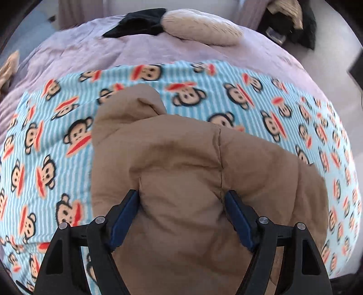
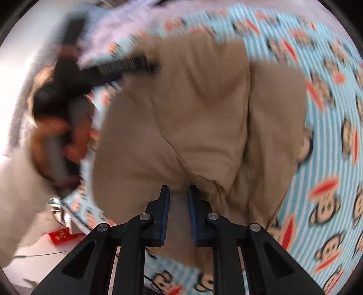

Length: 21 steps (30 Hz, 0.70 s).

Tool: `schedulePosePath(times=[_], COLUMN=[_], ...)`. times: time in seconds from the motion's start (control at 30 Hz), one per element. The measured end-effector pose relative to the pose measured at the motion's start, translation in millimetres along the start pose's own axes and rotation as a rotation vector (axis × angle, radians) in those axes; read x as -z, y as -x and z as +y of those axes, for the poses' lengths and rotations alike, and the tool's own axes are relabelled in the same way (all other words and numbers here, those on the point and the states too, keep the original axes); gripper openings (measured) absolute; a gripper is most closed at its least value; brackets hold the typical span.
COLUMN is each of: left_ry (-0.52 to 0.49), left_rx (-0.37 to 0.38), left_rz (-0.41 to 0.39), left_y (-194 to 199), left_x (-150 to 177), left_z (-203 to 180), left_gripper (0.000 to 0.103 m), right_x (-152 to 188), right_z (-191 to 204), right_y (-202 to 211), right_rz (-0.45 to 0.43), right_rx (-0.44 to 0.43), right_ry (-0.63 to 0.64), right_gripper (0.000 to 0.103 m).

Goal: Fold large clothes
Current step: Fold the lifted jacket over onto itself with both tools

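**Tan padded garment gripped from two sides on the bed**

Here the tan padded garment (image 1: 181,181) lies bunched on a blue striped monkey-print blanket (image 1: 56,147) that covers part of a bed with a lilac cover (image 1: 90,52). In the left wrist view the left tool (image 1: 181,197) stands wide, its blue pads (image 1: 127,211) pressed into either side of a thick puffed fold of the garment, a stitched seam running up just inside the right-hand pad. Past the garment this view alone takes in the far end of the bed: a black cloth (image 1: 138,22) beside a beige cushion (image 1: 204,29), and a heap of dark and tan things (image 1: 292,18) off the bed's corner.

The right wrist view shows the same garment (image 2: 192,113) from another side, creased into deep folds. The right tool (image 2: 179,190) has its jaws drawn nearly together, pinching a narrow pleat of tan fabric. Only here does the left tool (image 2: 113,68) appear from outside, blurred, its tip over the garment's upper edge, with the person's hand (image 2: 59,140) round its handle and a pale sleeve (image 2: 20,192) below. What seems to be a small red packet (image 2: 61,236) lies on the pale floor; the blur leaves it uncertain.
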<state>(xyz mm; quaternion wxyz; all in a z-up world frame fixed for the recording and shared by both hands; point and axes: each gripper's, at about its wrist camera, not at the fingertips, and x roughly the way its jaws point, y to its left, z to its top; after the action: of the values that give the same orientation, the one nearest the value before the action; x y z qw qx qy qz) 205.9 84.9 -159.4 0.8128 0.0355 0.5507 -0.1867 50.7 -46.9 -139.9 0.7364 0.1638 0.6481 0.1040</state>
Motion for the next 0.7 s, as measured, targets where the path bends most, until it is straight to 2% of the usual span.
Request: schedulePosePath(times=[0.07, 0.17, 0.23, 0.4, 0.7], left_ry=[-0.035, -0.077, -0.079, -0.068, -0.019], left_rx=[-0.004, -0.028, -0.035, -0.043, -0.043], left_rz=[-0.004, -0.006, 0.004, 0.025, 0.061], left_y=[-1.4, 2.9, 9.9, 34.6, 71.5], left_x=[3.9, 8.3, 9.4, 20.9, 51.8], left_z=[-9.8, -17.2, -16.5, -8.3, 10.4], left_gripper=[0.079, 0.079, 0.079, 0.079, 0.079], right_x=[14.0, 23.6, 27.2, 28.3, 33.4], right_z=[-23.5, -49.2, -58.6, -53.3, -33.6], right_y=[-22.1, -36.7, -34.9, -24.3, -28.8], right_rz=[0.026, 0.051, 0.061, 0.062, 0.059], right_rx=[0.021, -0.029, -0.031, -0.007, 0.005], right_ry=[-0.076, -0.173, -0.19, -0.2, -0.253], right_gripper=[0.009, 0.003, 0.001, 0.001, 0.003])
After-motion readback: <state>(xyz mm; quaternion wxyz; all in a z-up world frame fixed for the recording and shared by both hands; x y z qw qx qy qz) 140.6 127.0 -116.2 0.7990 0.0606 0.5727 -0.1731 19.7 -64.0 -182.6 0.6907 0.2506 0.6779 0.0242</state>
